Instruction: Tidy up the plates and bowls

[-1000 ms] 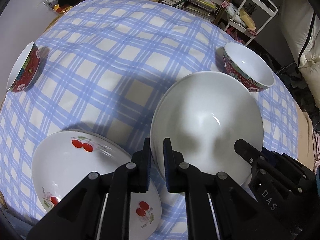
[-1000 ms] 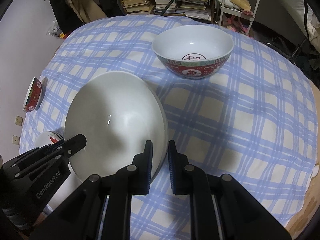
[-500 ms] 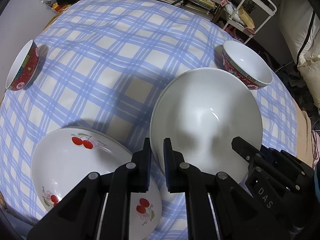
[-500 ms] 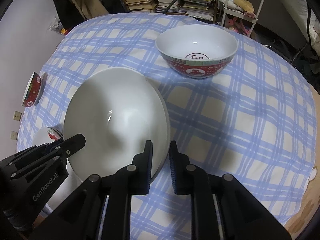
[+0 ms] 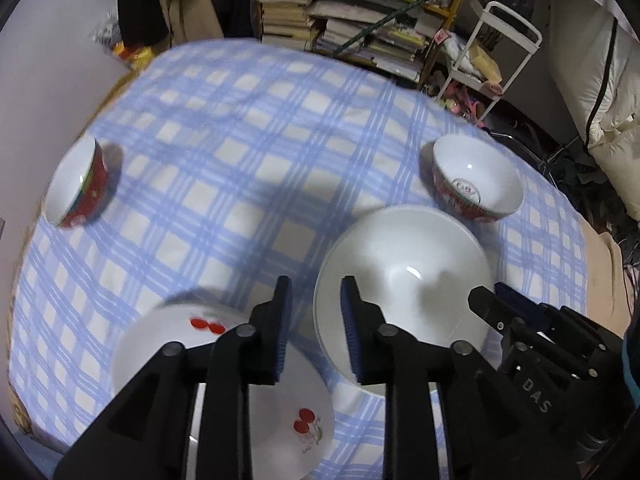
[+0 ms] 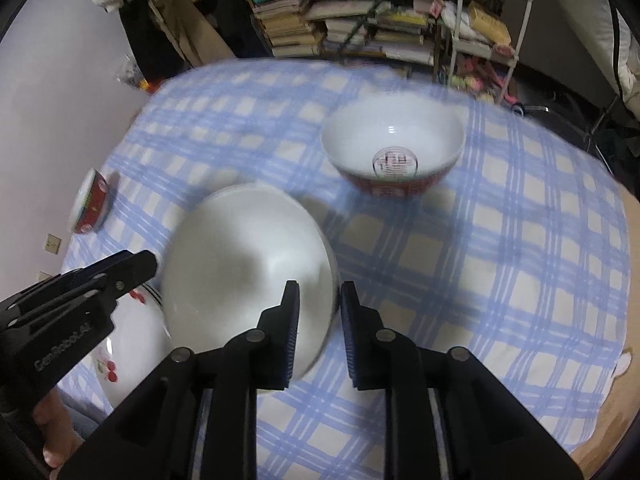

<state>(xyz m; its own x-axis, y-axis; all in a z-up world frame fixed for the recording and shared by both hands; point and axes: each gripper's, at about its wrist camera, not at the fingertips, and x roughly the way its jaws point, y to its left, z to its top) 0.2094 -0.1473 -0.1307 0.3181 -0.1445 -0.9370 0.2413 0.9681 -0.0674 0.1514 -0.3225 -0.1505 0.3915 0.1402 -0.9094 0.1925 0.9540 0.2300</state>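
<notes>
The left wrist view shows the whole cherry plate [image 5: 224, 392], glossy white and round with red cherry prints, lying on the blue checked cloth [image 5: 248, 184] just left of the plain white plate [image 5: 404, 292], while the right wrist view catches only its edge behind the left gripper [image 5: 316, 336]. The right wrist view looks into the nearer red bowl [image 6: 394, 152], deep and white inside with a red mark at its bottom; the other red bowl [image 5: 76, 188] sits far left. Both the left gripper and the right gripper [image 6: 319, 336] have fingers apart, straddling opposite rims of the smooth white plate without clamping it.
</notes>
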